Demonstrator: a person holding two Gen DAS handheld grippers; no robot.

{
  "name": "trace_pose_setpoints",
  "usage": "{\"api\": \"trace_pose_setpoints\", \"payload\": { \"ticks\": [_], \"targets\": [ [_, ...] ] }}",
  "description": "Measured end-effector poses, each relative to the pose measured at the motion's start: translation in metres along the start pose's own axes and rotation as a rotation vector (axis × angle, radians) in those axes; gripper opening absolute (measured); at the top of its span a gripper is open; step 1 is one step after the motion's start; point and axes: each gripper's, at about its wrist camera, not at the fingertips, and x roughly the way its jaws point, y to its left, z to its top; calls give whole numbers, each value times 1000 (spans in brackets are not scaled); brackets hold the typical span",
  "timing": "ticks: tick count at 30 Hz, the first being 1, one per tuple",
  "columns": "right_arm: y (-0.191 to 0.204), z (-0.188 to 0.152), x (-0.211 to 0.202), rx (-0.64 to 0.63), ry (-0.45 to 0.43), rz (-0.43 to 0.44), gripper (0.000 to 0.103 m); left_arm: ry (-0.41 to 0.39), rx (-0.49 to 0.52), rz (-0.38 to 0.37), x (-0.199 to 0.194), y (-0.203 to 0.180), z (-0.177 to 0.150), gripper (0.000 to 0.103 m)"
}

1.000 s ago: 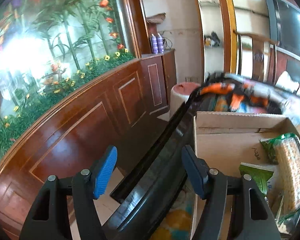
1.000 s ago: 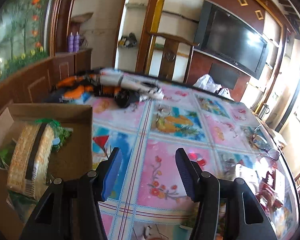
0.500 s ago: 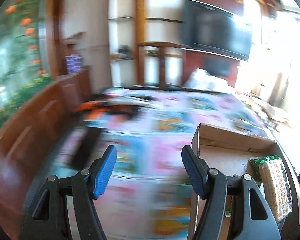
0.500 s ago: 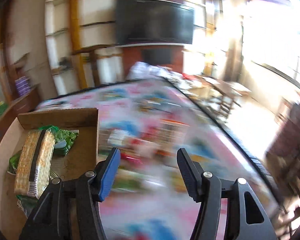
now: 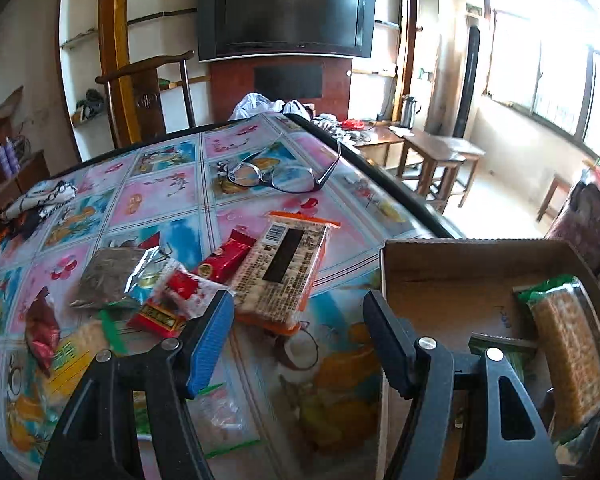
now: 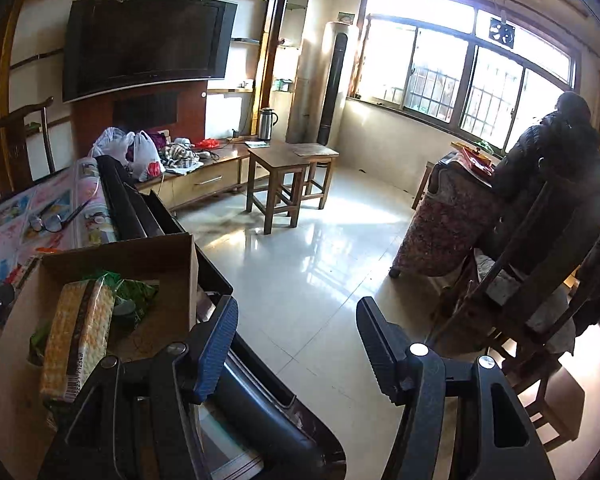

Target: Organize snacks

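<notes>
A pile of snack packets lies on the patterned tablecloth (image 5: pixel 260 380): an orange-edged cracker pack (image 5: pixel 284 272), a red bar (image 5: pixel 225 258), a silver seed packet (image 5: pixel 112 276) and small red packets (image 5: pixel 172 300). My left gripper (image 5: pixel 296 340) is open and empty, just in front of the pile. A cardboard box (image 5: pixel 460 256) at the right holds a cracker pack (image 5: pixel 568 352) and green packets. My right gripper (image 6: pixel 296 344) is open and empty, past the table edge over the floor, with the box (image 6: pixel 156 264) at its left.
Eyeglasses (image 5: pixel 276 176) lie farther back on the table. A black table rim (image 6: pixel 140 216) runs beside the box. Wooden stools (image 6: pixel 284 184), a draped chair (image 6: pixel 452 216) and a person in a dark coat (image 6: pixel 556 160) stand around the tiled floor.
Both grippers have swung to the right. The left one now faces the snack pile instead of the wooden cabinet. The right one now faces the room beyond the table. Both stayed open.
</notes>
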Motion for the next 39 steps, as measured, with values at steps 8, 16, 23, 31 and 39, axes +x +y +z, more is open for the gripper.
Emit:
{"api": "trace_pose_setpoints", "payload": {
  "ticks": [8, 16, 23, 31, 39],
  "targets": [
    [55, 13, 65, -71, 32, 111, 65, 27, -77, 177, 21, 45, -1, 66],
    [89, 3, 91, -108, 74, 216, 75, 23, -86, 224, 18, 74, 3, 67],
    [50, 13, 70, -110, 54, 200, 76, -41, 23, 117, -48, 83, 11, 80],
    [29, 32, 19, -13, 106, 477, 77, 90, -19, -22, -92, 139, 1, 82],
    [130, 25, -59, -74, 215, 829, 77, 213, -159, -135, -102, 247, -35, 82]
  ]
}}
